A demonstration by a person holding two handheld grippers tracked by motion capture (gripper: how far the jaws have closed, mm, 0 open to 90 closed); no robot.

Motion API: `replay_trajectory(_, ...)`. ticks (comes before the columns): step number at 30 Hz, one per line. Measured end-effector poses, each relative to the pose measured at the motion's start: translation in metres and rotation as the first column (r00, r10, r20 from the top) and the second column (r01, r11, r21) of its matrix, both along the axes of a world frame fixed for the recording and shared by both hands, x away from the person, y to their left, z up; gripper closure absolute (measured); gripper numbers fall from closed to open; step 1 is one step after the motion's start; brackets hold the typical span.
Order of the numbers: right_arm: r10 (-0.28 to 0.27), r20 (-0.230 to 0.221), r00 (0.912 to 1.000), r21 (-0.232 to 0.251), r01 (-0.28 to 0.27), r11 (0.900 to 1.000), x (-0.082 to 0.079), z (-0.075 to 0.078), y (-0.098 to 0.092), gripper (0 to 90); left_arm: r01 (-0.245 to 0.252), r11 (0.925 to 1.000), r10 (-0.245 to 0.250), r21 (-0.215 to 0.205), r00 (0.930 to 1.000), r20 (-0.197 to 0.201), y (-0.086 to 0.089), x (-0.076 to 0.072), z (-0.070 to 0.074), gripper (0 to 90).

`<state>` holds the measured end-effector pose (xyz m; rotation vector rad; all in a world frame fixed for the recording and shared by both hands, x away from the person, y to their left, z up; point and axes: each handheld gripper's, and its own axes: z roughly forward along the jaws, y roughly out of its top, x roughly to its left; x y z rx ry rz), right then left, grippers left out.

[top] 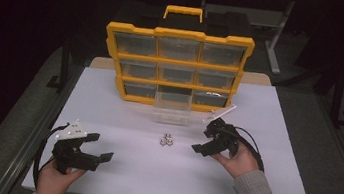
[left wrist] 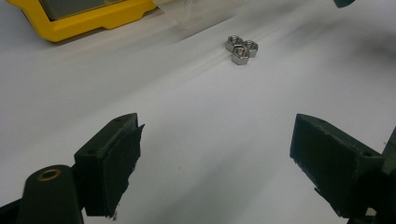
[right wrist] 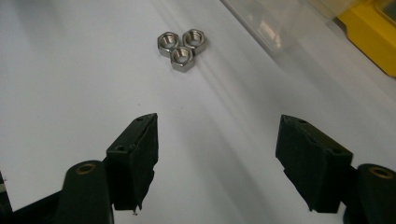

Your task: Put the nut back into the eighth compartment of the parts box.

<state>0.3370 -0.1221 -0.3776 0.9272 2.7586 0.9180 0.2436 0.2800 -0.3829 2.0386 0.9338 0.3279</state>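
Three steel hex nuts (top: 168, 140) lie bunched together on the white table (top: 149, 179), in front of a clear plastic drawer (top: 172, 108) pulled out of a yellow parts organizer (top: 181, 33). My right gripper (top: 203, 137) is held just to the right of the nuts, pointing at them, jaws open with nothing between them. In the right gripper view (right wrist: 217, 149) the nuts (right wrist: 182, 46) lie ahead of the open jaws. My left gripper (top: 103, 147) rests at the table's front left, open and empty. In the left gripper view (left wrist: 217, 154) the nuts (left wrist: 242, 49) are farther off.
The organizer stands upright at the back of the table with several clear drawers and a yellow handle. One slot in its bottom row is vacant. A thin clear strip (top: 221, 112) lies beside the organizer's lower right corner. Table edges fall off to dark floor on both sides.
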Motion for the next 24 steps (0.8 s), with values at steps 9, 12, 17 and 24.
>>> replay_trajectory(9, 0.088, -0.003, 0.9961, -0.047, -0.088, 0.995, 0.015, -0.006, 0.032, 36.7, 0.001, 1.0, -0.002, 0.001, 1.0, 0.006, 0.001, 0.0, 0.001, 15.9)
replay_trajectory(12, 0.108, -0.009, 0.9941, -0.051, -0.109, 0.993, 0.019, -0.009, 0.041, 39.0, -0.003, 1.0, 0.003, -0.007, 0.9999, 0.011, 0.002, 0.0, 0.002, 15.9)
replay_trajectory(17, 0.147, -0.028, 0.9888, -0.074, -0.148, 0.986, 0.025, -0.016, 0.057, 43.1, -0.004, 0.9999, 0.004, -0.011, 0.9999, 0.011, 0.002, -0.001, 0.002, 15.9)
replay_trajectory(24, 0.175, -0.043, 0.9837, -0.107, -0.178, 0.978, 0.033, -0.029, 0.074, 48.4, -0.003, 0.9999, 0.004, -0.016, 0.9999, 0.015, 0.003, 0.0, 0.002, 15.9)
